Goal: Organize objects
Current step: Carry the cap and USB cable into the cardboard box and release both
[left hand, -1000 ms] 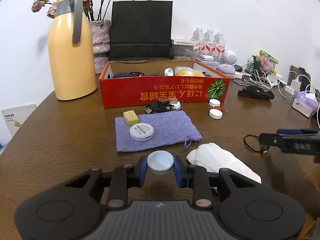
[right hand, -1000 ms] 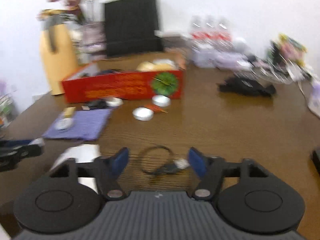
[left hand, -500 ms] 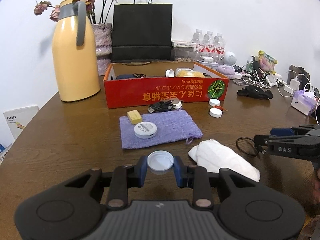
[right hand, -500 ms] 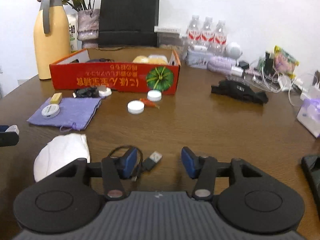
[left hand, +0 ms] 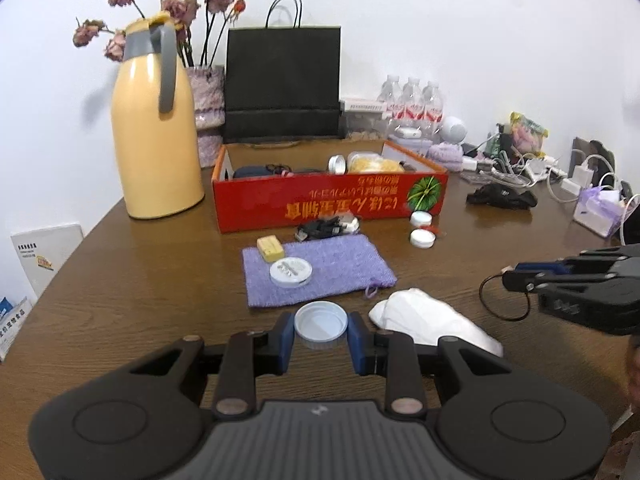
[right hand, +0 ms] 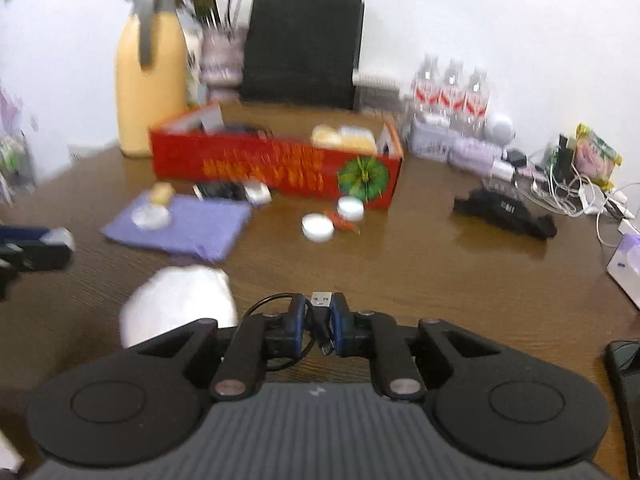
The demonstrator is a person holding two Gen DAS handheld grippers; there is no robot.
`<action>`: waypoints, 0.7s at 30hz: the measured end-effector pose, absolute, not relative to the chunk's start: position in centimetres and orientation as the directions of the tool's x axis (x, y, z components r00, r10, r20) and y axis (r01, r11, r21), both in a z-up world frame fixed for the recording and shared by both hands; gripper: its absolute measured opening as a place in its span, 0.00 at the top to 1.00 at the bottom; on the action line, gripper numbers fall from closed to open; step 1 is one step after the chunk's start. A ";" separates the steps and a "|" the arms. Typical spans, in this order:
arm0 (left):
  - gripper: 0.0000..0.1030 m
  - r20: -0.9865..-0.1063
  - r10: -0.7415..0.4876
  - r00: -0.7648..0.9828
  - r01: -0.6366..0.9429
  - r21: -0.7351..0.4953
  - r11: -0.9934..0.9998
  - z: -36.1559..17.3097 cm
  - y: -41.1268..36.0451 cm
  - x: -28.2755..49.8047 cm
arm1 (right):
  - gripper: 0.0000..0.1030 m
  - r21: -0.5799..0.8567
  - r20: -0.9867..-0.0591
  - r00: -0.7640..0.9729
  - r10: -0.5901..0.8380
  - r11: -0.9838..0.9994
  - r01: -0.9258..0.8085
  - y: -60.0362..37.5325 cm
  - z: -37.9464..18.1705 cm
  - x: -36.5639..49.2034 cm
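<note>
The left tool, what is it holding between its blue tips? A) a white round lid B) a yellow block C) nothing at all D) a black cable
A: in the left wrist view the left tool has a white round lid pinched between its two blue tips, with the open side of the lid facing up.

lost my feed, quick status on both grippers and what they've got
Left gripper shut on white cap. Right gripper closing on black usb cable. Red box ahead, purple pouch in between.
</note>
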State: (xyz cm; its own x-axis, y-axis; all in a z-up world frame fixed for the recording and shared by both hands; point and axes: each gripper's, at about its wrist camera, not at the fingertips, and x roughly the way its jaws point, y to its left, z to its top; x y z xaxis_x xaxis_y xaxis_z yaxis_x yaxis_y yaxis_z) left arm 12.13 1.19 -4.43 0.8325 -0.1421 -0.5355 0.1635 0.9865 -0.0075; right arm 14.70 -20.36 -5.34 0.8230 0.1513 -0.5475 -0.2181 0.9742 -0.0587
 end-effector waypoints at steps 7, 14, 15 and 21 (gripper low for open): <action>0.74 -0.500 -0.280 0.819 0.259 -0.113 0.959 -1.5 2.4 15.5 | 0.86 0.031 -0.468 0.837 0.283 0.952 -0.305 -22.7 -0.4 15.6; 0.74 -0.485 -0.300 0.821 0.291 -0.095 0.952 2.9 2.2 30.4 | 0.86 0.008 -0.402 0.838 0.370 0.916 -0.401 -22.5 5.5 28.9; 0.74 -0.505 -0.292 0.813 0.268 -0.122 0.956 3.0 2.3 32.9 | 0.86 0.006 -0.423 0.826 0.374 0.912 -0.410 -21.8 5.8 31.9; 0.74 -0.660 -0.191 0.726 0.168 -0.100 0.981 -0.6 1.6 46.1 | 0.86 -0.034 -0.572 0.769 0.285 0.929 -0.369 -16.8 3.3 46.9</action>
State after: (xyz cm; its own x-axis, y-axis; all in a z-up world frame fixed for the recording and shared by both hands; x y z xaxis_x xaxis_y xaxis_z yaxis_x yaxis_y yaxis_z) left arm 46.06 1.65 -0.60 0.7262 -0.1913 -0.6604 0.1677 0.9808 -0.0996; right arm 46.88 -16.79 3.27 0.7691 0.2852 -0.5719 -0.3694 0.9287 -0.0337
